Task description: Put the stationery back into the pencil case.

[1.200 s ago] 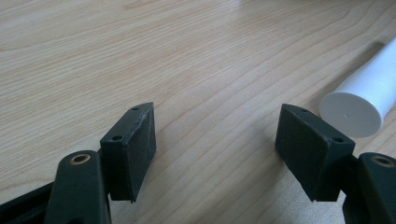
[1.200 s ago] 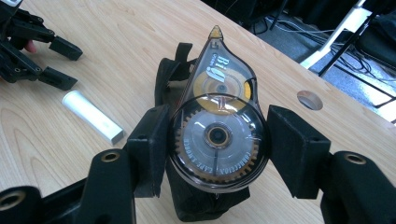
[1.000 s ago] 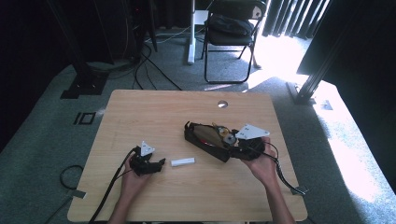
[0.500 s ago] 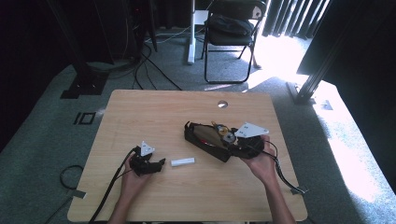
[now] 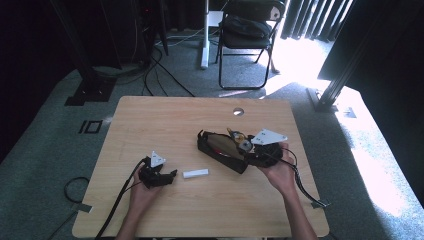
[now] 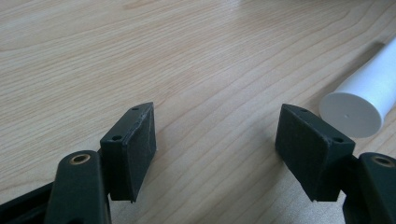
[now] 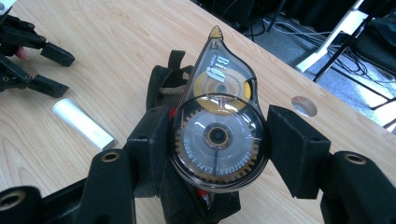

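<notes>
My right gripper (image 5: 241, 144) is shut on a clear teardrop-shaped tape dispenser (image 7: 219, 121) with yellow and grey wheels inside, and both pads press its round body. It hangs just over an open black pouch (image 5: 220, 151) lying right of the table's middle. A short white tube (image 5: 195, 173) lies on the wooden table (image 5: 165, 120) to the pouch's left. My left gripper (image 5: 172, 176) rests low on the table just left of the tube, open with bare wood between its pads (image 6: 135, 144). The tube's flat end (image 6: 351, 114) sits just beyond the right pad, apart from it.
A round cable hole (image 5: 238, 111) pierces the table near its far edge. A black folding chair (image 5: 250, 25) and cables stand on the grey carpet beyond the table. Cables trail from both grippers over the near edge.
</notes>
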`<control>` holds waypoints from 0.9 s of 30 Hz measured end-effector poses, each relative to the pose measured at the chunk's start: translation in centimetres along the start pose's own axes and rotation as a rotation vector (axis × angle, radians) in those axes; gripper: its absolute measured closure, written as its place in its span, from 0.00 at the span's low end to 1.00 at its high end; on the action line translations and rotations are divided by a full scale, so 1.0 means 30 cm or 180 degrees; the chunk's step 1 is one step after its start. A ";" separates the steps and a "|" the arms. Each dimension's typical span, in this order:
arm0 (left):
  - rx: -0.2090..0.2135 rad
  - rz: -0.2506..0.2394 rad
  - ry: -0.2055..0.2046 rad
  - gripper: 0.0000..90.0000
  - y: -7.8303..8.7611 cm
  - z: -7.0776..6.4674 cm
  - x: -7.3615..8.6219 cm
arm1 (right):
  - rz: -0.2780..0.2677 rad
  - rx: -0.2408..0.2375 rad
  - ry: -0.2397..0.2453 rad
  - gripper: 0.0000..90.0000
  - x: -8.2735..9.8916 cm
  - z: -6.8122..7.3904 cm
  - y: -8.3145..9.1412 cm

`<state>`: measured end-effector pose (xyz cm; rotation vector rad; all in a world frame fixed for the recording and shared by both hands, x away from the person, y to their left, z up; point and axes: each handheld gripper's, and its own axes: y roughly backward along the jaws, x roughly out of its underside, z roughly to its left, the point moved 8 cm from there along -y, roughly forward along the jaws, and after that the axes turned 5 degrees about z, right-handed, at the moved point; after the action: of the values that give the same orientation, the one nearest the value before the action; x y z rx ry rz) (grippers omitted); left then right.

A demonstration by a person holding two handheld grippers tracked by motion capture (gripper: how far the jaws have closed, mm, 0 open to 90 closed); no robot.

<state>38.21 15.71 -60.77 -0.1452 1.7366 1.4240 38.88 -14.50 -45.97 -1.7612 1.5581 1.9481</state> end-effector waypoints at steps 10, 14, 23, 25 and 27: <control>-0.0002 -0.0004 0.0001 0.33 0.000 0.000 0.000 | 0.0026 0.0003 -0.0012 0.46 -0.003 -0.017 -0.021; -0.0004 -0.0005 0.0002 0.33 0.000 0.000 0.000 | 0.0054 -0.0005 -0.0007 0.46 -0.002 -0.017 -0.034; -0.0003 -0.0012 0.0009 0.33 -0.001 0.000 -0.001 | 0.0086 -0.0010 -0.0005 0.46 0.000 -0.017 -0.060; -0.0003 -0.0012 0.0009 0.33 -0.001 0.000 -0.001 | 0.0100 -0.0017 0.0002 0.46 0.000 -0.016 -0.066; -0.0003 -0.0013 0.0012 0.33 -0.001 -0.001 -0.001 | 0.0107 -0.0017 0.0003 0.46 0.001 -0.016 -0.071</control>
<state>38.24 15.68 -60.77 -0.1520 1.7377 1.4222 40.57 -13.83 -47.18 -1.7495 1.5945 1.9682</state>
